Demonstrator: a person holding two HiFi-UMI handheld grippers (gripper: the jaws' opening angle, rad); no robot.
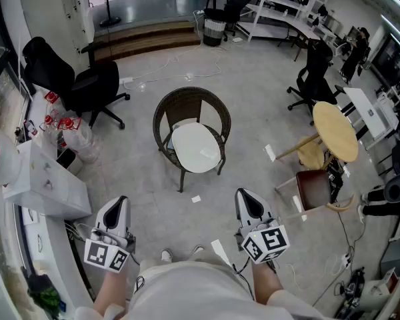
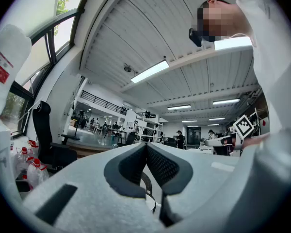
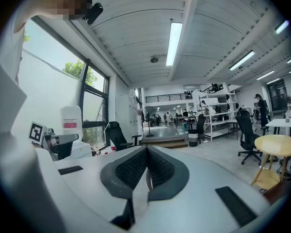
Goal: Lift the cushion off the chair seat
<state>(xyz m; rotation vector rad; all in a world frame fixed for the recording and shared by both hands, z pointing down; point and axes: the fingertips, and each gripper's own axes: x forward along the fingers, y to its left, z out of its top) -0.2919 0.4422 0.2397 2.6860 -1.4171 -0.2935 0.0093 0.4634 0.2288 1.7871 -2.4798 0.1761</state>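
Cushion: the white cushion (image 1: 197, 148) lies flat on the seat of the wicker chair (image 1: 161, 115), in the middle of the floor in the head view.
Cushion axis: it is a rounded oval. Its longer side runs from the chair back toward the open front, and the front edge points toward the person, a little to their right.
Chair: the curved back and arms wrap the far side and both flanks of the cushion, and the near side is open.
Left gripper (image 1: 120, 203): held low near the person and well apart from the chair. Its jaws are closed together with nothing between them.
Right gripper (image 1: 245, 196): likewise near the person and short of the chair. Its jaws are pressed together and empty.
In between: grey floor (image 1: 253, 122) with a small white paper scrap (image 1: 195, 199) just before the chair's front legs.
Left side: a black office chair (image 1: 77, 79), red-capped bottles (image 1: 57, 120) and a white counter (image 1: 47, 182).
Right side: a round wooden table (image 1: 337, 131), tilted, with a dark red stool (image 1: 313, 189) beside it. A second black office chair (image 1: 313, 79) stands farther back.
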